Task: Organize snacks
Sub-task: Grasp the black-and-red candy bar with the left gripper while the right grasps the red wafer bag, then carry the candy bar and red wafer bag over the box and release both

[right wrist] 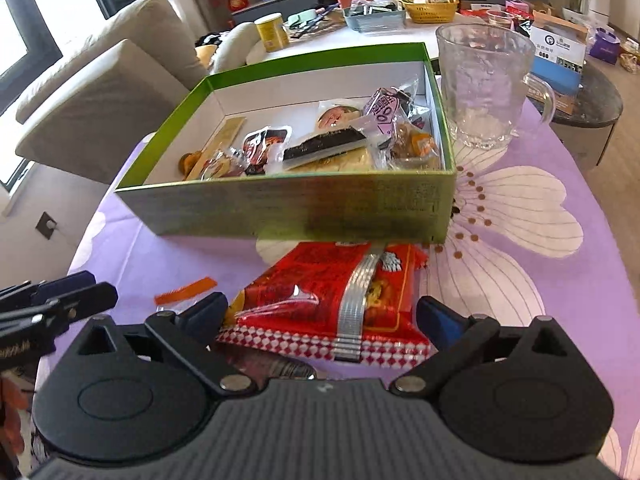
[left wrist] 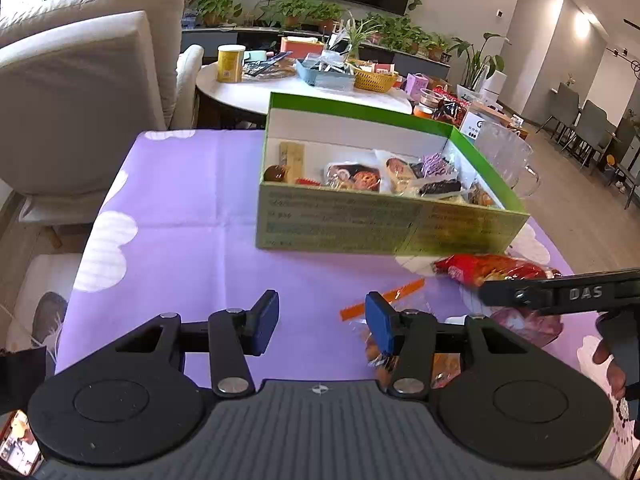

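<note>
Lying just in front of the green box, the red snack bag looks light, soft and crinkly, its glossy film likely to slip; my guess is that pinching it across its puffed middle or by a sealed end would hold best, and gently, since the contents may crush. It is red with a white checked edge and a silver seam band running down its back. The right gripper straddles the bag, jaws partly spread with a finger on each side, and I cannot tell whether the pads press on it. Left of the bag, farther from the box, the left gripper stands wide open over the purple desk cloth with nothing between its pads; a clear packet with an orange strip lies by its right finger. Inside the box sit small wrapped snacks, and a glass mug stands at its right corner.
</note>
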The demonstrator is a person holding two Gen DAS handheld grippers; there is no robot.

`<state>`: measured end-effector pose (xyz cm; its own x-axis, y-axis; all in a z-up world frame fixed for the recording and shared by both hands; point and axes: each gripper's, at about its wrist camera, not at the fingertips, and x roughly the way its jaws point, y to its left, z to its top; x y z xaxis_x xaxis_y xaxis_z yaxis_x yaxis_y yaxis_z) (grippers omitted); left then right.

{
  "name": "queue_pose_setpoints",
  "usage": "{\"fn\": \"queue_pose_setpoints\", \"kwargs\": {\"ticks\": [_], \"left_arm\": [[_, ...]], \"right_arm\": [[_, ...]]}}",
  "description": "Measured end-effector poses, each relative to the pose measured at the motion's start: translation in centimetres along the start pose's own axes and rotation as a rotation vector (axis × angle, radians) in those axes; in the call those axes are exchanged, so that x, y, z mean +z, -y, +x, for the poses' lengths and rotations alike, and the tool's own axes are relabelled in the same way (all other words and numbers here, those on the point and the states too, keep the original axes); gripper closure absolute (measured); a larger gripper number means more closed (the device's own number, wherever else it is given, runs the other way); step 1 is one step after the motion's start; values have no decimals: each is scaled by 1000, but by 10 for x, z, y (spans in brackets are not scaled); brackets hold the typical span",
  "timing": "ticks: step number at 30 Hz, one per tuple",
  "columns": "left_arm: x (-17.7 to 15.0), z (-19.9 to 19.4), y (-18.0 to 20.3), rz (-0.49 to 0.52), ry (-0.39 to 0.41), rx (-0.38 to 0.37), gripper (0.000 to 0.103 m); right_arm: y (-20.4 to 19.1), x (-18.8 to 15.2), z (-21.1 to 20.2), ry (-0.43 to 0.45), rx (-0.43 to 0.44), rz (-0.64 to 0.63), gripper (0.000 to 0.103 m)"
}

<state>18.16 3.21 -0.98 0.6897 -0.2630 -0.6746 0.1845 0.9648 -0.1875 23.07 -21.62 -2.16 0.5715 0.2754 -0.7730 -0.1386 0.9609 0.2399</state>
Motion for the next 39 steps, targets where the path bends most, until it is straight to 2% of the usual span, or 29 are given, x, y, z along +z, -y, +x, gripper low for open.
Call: {"fn": "queue_pose_setpoints", "kwargs": {"ticks": [6,9,12,15,16,18,20,23,25,29,31,33,35,39], "left_arm": [[-11,-11,-13,-35,-13,22,58],[-16,-21,-12,-19,-13,-24,58],[-25,-39,2,104,-14,-171,58],[-42,-55,28,298,-72,-338,58],[-49,-58,35,357,-90,-364,58],[-65,-63,49,506,-123,-381,58],[-80,-63,61,654,-157,-347,58],[-93,-58,71,802,-202,-315,58],[-97,-51,69,842,-230,-309,58],[-91,-30,66,842,-261,-282,58],[-85,-24,66,818,-272,-307,59],[-83,-22,65,798,-284,-321,65],[-81,-23,64,776,-285,-318,76],[-79,-27,58,658,-289,-326,79]], "right_arm": [[21,-13,-18,55,-1,30,34],[28,-21,-29,73,22,44,34],[31,-26,-41,97,28,45,34],[37,-28,-46,102,44,50,34],[40,-29,-47,101,52,59,34],[45,-30,-50,111,42,73,34],[46,-30,-53,122,20,60,34],[46,-31,-55,122,7,39,33],[46,-31,-56,120,3,25,33],[39,-26,-54,115,18,-10,33],[34,-23,-50,99,29,-34,33],[26,-18,-44,74,17,-70,33],[19,-14,-39,57,-1,-105,33],[10,-4,-28,33,-23,-151,33]]}}
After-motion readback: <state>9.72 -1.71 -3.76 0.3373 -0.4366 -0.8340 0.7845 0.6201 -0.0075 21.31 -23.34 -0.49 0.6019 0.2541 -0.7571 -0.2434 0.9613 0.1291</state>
